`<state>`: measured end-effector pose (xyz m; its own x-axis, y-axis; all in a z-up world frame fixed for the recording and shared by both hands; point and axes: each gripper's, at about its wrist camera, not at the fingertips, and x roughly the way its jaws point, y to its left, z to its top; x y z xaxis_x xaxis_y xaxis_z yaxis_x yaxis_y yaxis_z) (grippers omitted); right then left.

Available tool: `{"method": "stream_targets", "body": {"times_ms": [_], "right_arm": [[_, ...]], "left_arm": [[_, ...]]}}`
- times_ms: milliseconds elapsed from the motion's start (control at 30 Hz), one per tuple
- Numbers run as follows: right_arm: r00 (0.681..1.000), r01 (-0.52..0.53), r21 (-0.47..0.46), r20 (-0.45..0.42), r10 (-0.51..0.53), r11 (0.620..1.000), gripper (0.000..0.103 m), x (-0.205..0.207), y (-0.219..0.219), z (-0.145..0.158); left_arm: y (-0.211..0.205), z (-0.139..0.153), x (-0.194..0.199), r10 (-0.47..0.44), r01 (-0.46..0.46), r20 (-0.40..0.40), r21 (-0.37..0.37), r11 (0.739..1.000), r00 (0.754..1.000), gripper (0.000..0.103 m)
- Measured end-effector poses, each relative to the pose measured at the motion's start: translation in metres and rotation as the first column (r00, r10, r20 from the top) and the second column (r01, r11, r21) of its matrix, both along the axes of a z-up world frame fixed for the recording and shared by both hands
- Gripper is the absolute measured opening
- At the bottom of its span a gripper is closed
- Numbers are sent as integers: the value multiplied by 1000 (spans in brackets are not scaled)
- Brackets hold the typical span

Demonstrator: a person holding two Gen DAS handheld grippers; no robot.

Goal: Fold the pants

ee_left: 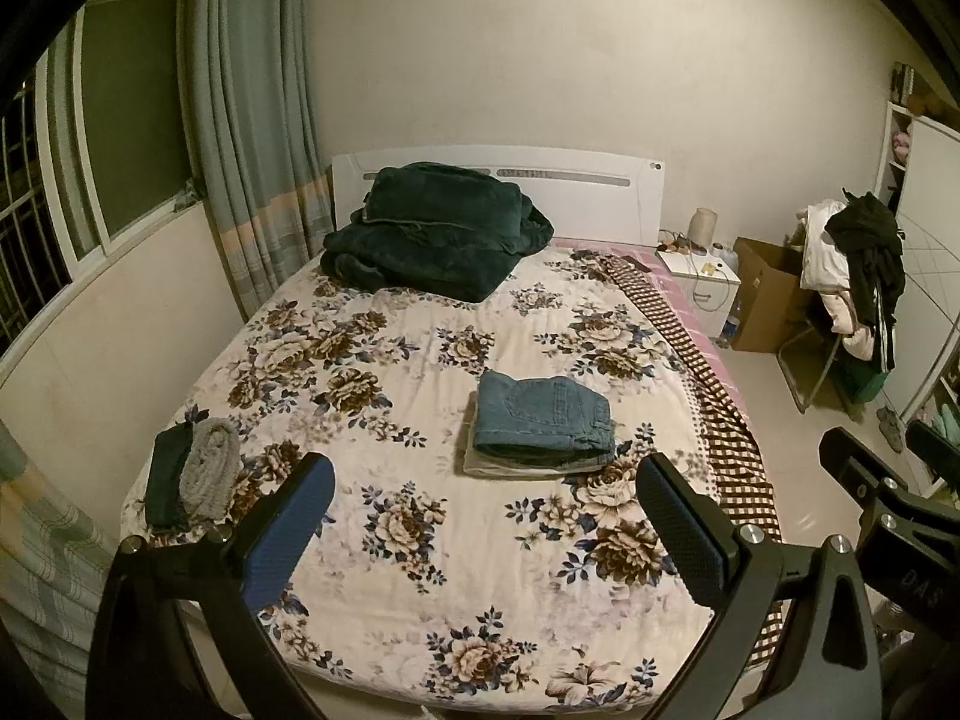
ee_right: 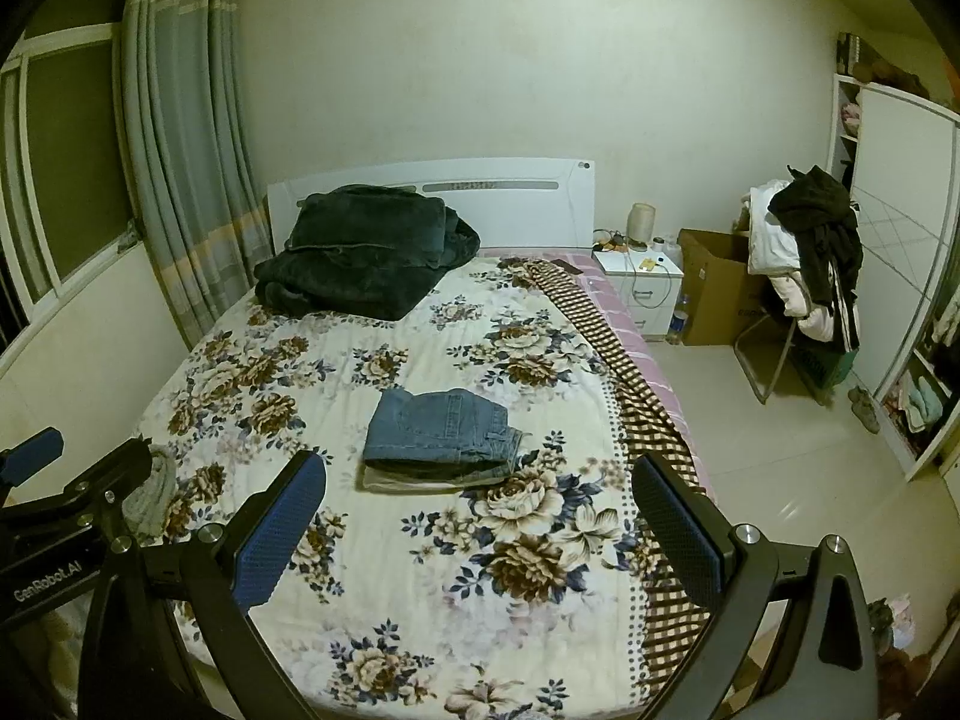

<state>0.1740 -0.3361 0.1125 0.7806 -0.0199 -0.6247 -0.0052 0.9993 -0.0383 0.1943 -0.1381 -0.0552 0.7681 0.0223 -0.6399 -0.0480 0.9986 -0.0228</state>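
A bedroom seen from 2 handheld cameras, both raised above the foot of a bed (ee_left: pixel 420 630) covered in a floral quilt.

The left gripper (ee_left: pixel 480 534) is spread wide and holds nothing; its blue-padded fingers (ee_left: pixel 288 534) frame the quilt well short of any clothing. The right gripper (ee_right: pixel 474 528) is likewise wide apart and empty, hanging over the near part of the bed.

The pants (ee_left: pixel 543 420), blue denim, lie folded into a compact rectangle near the middle of the bed, toward its right side. They rest on top of a paler folded garment (ee_left: pixel 510 465), only its edge showing beneath. The fold looks finished, so the task seems close to done or done.

A dark green blanket (ee_left: pixel 432 228) is heaped by the headboard. A grey knitted item (ee_left: pixel 207 471) and a dark folded cloth (ee_left: pixel 165 474) sit at the near left edge of the bed.

Risks from here: either gripper dropping in carelessly could snag the top denim layer and pull the fold open. Lifting the pants with 1 gripper alone would likely let the layers sag and unfold. Pinching too deep could also catch the pale garment below and drag both out of line.
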Motion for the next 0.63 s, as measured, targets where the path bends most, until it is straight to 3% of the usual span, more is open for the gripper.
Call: {"method": "stream_targets", "body": {"times_ms": [633], "right_arm": [[1000,0,5,-8,0,1000,103,-3,2,-3]], "left_arm": [[4,0,-3,14,-14,3,-2,1000,1000,103]]}}
